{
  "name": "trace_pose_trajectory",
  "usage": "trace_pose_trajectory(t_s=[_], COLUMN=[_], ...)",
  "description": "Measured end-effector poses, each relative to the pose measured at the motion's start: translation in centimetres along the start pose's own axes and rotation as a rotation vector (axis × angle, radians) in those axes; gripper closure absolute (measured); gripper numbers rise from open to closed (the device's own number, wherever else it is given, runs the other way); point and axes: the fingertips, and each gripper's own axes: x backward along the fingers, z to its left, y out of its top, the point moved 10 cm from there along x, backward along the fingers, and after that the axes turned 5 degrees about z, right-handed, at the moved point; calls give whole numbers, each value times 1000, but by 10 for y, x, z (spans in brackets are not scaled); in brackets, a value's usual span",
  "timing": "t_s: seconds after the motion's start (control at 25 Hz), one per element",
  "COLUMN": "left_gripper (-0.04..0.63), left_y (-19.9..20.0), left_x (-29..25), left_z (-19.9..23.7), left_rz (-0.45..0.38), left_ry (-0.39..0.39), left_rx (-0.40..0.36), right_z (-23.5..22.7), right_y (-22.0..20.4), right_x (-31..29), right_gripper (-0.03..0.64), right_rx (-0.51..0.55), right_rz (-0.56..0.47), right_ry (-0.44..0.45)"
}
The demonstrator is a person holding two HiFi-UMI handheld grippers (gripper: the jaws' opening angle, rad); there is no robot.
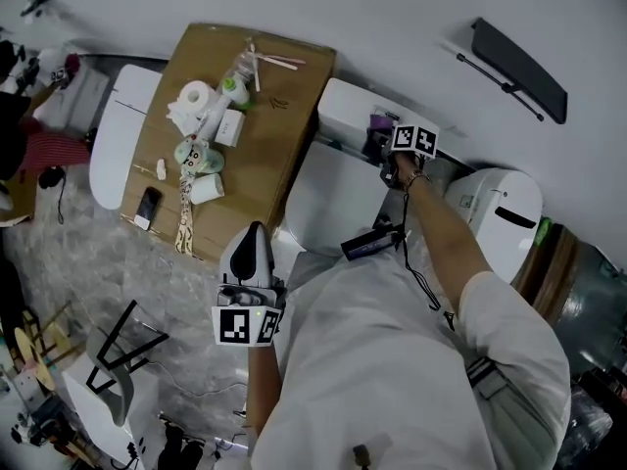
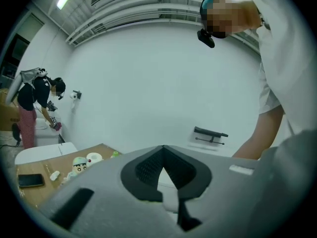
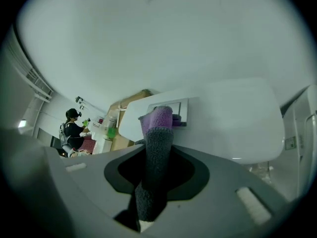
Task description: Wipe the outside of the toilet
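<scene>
At the top edge of the toilet tank [image 1: 345, 106], the right gripper [image 1: 394, 150] is closed on a purple-and-grey cloth [image 3: 154, 167]. The cloth is held just beside the flush plate [image 3: 174, 109] — contact cannot be confirmed. The left gripper [image 1: 253, 241] is closed and empty, off the left edge of the toilet lid [image 1: 333, 204]. No wiped area can be told from an unwiped one. The task is judged to be at an early stage — tank sides, lid and bowl exterior are taken as left.
</scene>
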Motion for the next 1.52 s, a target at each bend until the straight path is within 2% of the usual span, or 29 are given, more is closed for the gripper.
trace_pose_trajectory(t_s=[0.16, 0.52, 0.72, 0.84, 1.04, 1.12, 1.28, 1.36, 1.52], left_gripper=[591, 591, 591, 591, 591, 591, 591, 591, 591], left_y=[3, 5, 1, -3, -21, -30, -48, -55, -68], left_x=[-18, -62, -90, -103, -128, -142, -175, -194, -228], left_z=[-14, -63, -99, -116, -132, -137, -154, -166, -192], left_rz=[44, 71, 100, 127, 189, 210, 242, 239, 222], left_ry=[-58, -146, -231, -283, -345, -371, -426, -453, -489], left_rx=[-24, -16, -26, -30, -35, -28, -22, -29, -38], right_z=[-22, -87, -119, -132, -146, -156, -183, -200, -238], right_y=[-2, 2, 7, 6, 4, 2, -5, -6, -12], right_x=[20, 77, 103, 111, 116, 121, 134, 134, 127], right_gripper=[509, 509, 509, 508, 511, 516, 520, 520, 517], right_rx=[-19, -88, -111, -131, -99, -161, -355, -367, -348], right_rz=[-7, -33, -48, -67, -98, -154, -294, -298, -264], right_ry=[5, -19, -42, -22, 25, 35, 93, 99, 37])
